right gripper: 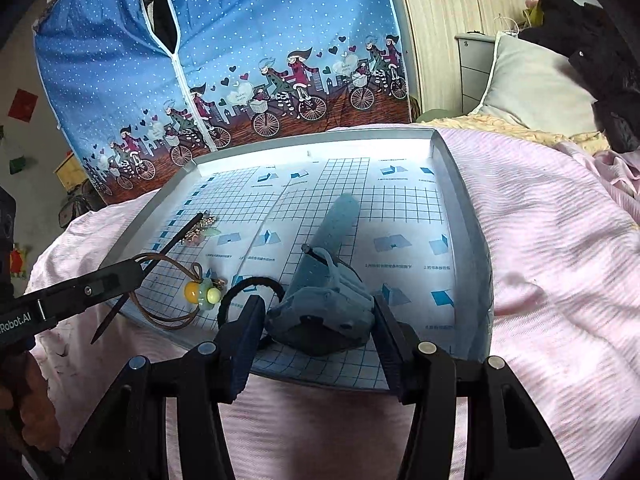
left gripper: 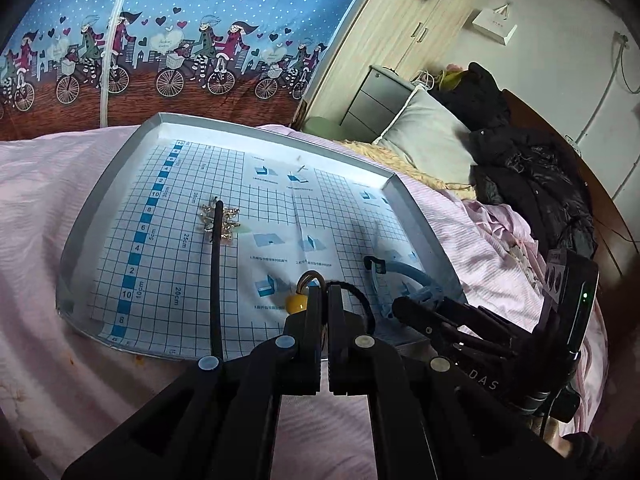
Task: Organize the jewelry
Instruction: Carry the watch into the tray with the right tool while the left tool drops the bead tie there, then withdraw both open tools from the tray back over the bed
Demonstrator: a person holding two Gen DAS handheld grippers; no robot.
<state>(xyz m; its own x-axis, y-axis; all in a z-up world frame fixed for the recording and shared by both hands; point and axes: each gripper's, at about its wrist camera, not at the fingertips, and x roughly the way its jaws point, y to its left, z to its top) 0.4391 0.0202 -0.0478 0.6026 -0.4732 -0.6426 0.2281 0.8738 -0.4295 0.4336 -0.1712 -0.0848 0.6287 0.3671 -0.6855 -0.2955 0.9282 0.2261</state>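
A silver tray [left gripper: 100, 184] lined with blue grid paper lies on pink bedding. My left gripper [left gripper: 325, 290] is shut on a brown cord necklace [right gripper: 160, 316] with a yellow bead [left gripper: 296, 304] and a green one, at the tray's near edge. A black hair stick [left gripper: 216, 272] with a gold ornament [left gripper: 220, 220] lies left of it, its point past the rim. My right gripper [right gripper: 316, 304] is shut on a blue fabric pouch [right gripper: 324, 312], one finger on each side. A black hair tie [right gripper: 248, 284] lies between the two grippers.
Behind the tray hangs a blue fabric wardrobe cover [right gripper: 240, 60] printed with cyclists. A grey pillow [left gripper: 428, 132], a black jacket [left gripper: 520, 168] and a grey drawer cabinet [left gripper: 376, 96] are at the right. Pink bedding [right gripper: 540, 260] surrounds the tray.
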